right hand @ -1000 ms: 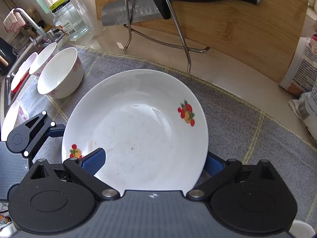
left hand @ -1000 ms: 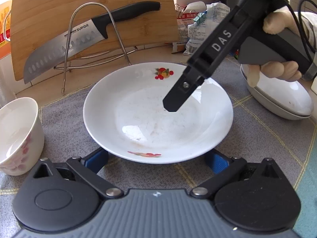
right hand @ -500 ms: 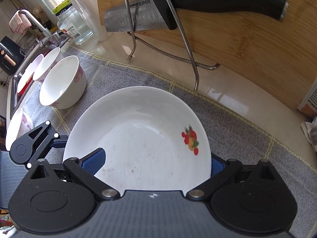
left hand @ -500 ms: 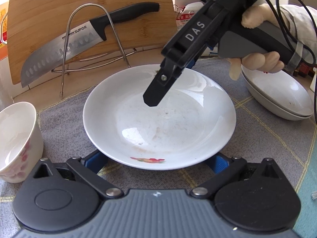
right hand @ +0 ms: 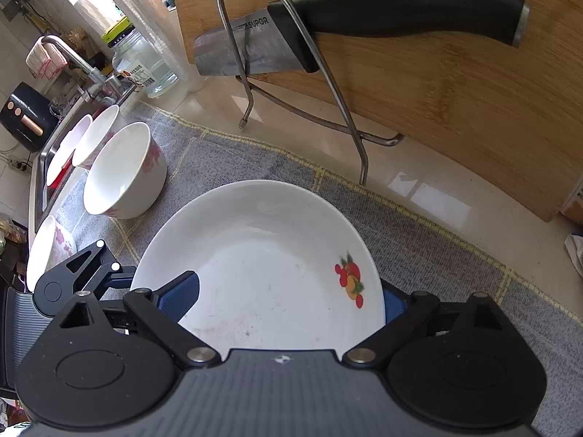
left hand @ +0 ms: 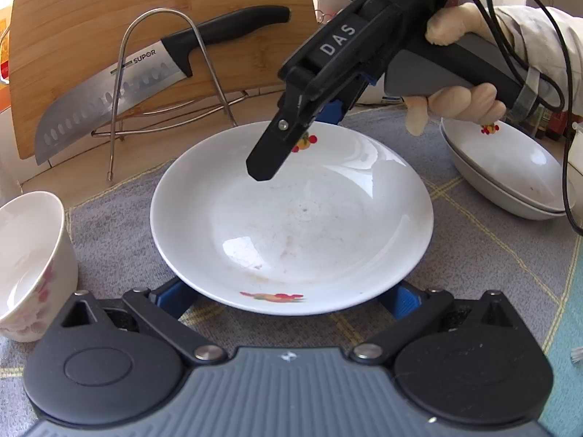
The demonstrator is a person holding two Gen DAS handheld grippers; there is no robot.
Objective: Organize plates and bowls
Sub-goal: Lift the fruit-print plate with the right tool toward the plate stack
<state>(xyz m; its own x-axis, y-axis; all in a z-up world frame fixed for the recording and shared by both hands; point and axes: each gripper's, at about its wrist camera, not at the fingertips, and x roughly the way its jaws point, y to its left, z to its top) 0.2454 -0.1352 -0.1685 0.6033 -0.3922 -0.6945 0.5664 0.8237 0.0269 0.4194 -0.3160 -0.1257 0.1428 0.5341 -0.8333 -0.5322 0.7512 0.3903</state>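
1. While the white plate (left hand: 291, 218) lies flat on the grey mat (left hand: 473, 247), the right gripper (right hand: 288, 300) straddles its far rim, one blue finger (right hand: 180, 296) over the bowl of the plate and the other outside the rim; its fingers are closing, the rim between them but not yet pinched.
2. Judging from that, the rim is likely chosen because a flat plate offers no other hold.
3. At the plate's near edge, the left gripper (left hand: 291, 296) waits with fingers spread wide on either side, gripping nothing.
4. Right of the plate sits a stack of plates (left hand: 510, 178), probably its destination.
5. Left of the plate, a bowl (left hand: 29, 266) stands upright.
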